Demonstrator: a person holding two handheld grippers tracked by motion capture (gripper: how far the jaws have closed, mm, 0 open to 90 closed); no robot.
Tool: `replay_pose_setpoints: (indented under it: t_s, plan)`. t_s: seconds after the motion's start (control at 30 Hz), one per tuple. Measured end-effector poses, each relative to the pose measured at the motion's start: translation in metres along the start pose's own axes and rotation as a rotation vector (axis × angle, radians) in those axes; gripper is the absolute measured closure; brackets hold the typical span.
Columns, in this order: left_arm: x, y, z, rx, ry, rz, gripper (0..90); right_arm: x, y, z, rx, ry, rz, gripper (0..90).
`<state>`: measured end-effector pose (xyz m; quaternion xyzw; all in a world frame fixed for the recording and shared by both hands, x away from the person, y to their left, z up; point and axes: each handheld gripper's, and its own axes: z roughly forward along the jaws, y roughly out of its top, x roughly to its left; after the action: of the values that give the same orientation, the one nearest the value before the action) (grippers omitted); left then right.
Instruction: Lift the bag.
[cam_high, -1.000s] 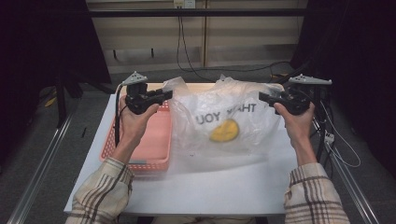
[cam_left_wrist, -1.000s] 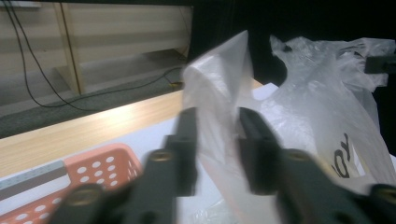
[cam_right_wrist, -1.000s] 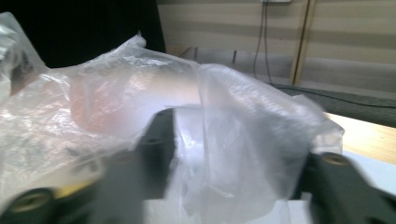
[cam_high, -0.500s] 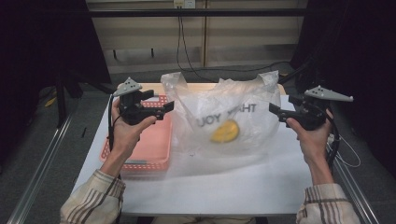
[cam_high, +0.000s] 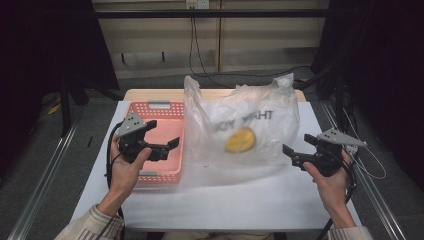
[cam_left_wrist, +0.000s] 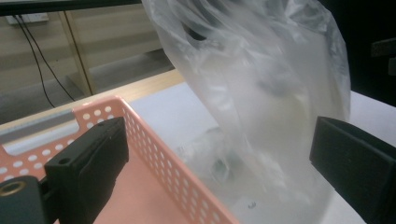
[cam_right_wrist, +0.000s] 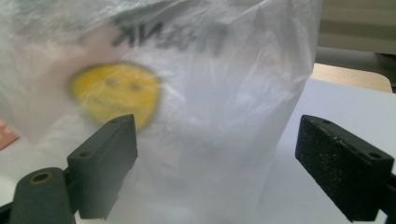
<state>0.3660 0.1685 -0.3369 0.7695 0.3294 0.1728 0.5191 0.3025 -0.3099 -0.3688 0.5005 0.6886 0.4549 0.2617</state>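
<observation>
A clear plastic bag (cam_high: 245, 122) with a yellow smiley face (cam_high: 239, 139) and dark lettering stands puffed up in the middle of the white table (cam_high: 220, 200). To its left lies a pink perforated basket (cam_high: 162, 127). My left gripper (cam_high: 172, 145) hovers open over the basket, its jaws pointing right at the bag (cam_left_wrist: 261, 107), with nothing between them. My right gripper (cam_high: 290, 155) is open just right of the bag (cam_right_wrist: 205, 116), apart from it, jaws pointing left. The basket's wall (cam_left_wrist: 159, 154) runs between the left jaws.
The table's far edge is bare wood (cam_high: 150, 94). Black cables (cam_high: 197, 45) hang down the wall behind it. Metal rails (cam_high: 45, 175) run along both sides of the table. The front strip of the table is bare white.
Both grippers have drawn back from the bag's top toward the near side of the table and lowered. The bag, let go, now stands on its own.
</observation>
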Motion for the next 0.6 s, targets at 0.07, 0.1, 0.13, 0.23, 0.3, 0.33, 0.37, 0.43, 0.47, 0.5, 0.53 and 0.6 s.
replay_pose_setpoints:
  t_s: [0.07, 0.1, 0.13, 0.23, 0.3, 0.33, 0.37, 0.43, 0.47, 0.5, 0.53, 0.6]
  plan:
    - [-0.001, -0.007, -0.005, 0.009, 0.008, -0.005, 4.4, 0.002, -0.008, -0.004, 0.006, -0.005, 0.008, 12.6]
    - [-0.001, -0.01, -0.007, 0.012, 0.012, -0.005, 4.5, 0.003, -0.012, -0.004, 0.01, -0.012, 0.006, 12.6]
    - [-0.002, -0.014, -0.009, 0.018, 0.019, -0.001, 4.6, 0.004, -0.016, -0.005, 0.018, -0.023, 0.006, 12.4]
    - [-0.005, -0.027, -0.016, 0.037, 0.025, -0.014, 5.7, 0.007, -0.026, -0.008, 0.03, -0.033, 0.002, 12.1]
    - [-0.009, -0.035, -0.021, 0.053, 0.033, -0.011, 5.7, 0.011, -0.033, -0.011, 0.034, -0.029, 0.0, 12.0]
    - [-0.011, -0.04, -0.023, 0.054, 0.036, -0.007, 5.7, 0.013, -0.037, -0.012, 0.038, -0.031, -0.004, 12.0]
    - [-0.012, -0.045, -0.025, 0.058, 0.038, -0.006, 5.7, 0.014, -0.04, -0.013, 0.042, -0.031, -0.007, 12.0]
    - [-0.016, -0.055, -0.03, 0.055, 0.043, -0.012, 5.7, 0.016, -0.047, -0.015, 0.053, -0.032, -0.007, 12.1]
    - [-0.018, -0.059, -0.031, 0.053, 0.046, -0.009, 5.7, 0.017, -0.05, -0.016, 0.056, -0.035, -0.004, 12.3]
    - [-0.02, -0.062, -0.033, 0.049, 0.056, -0.008, 5.7, 0.017, -0.053, -0.017, 0.057, -0.037, -0.003, 12.6]
    - [-0.02, -0.065, -0.034, 0.045, 0.057, -0.008, 5.7, 0.017, -0.056, -0.018, 0.055, -0.04, -0.005, 12.7]
    - [-0.021, -0.071, -0.036, 0.046, 0.061, -0.015, 5.7, 0.017, -0.06, -0.02, 0.057, -0.044, 0.0, 12.7]
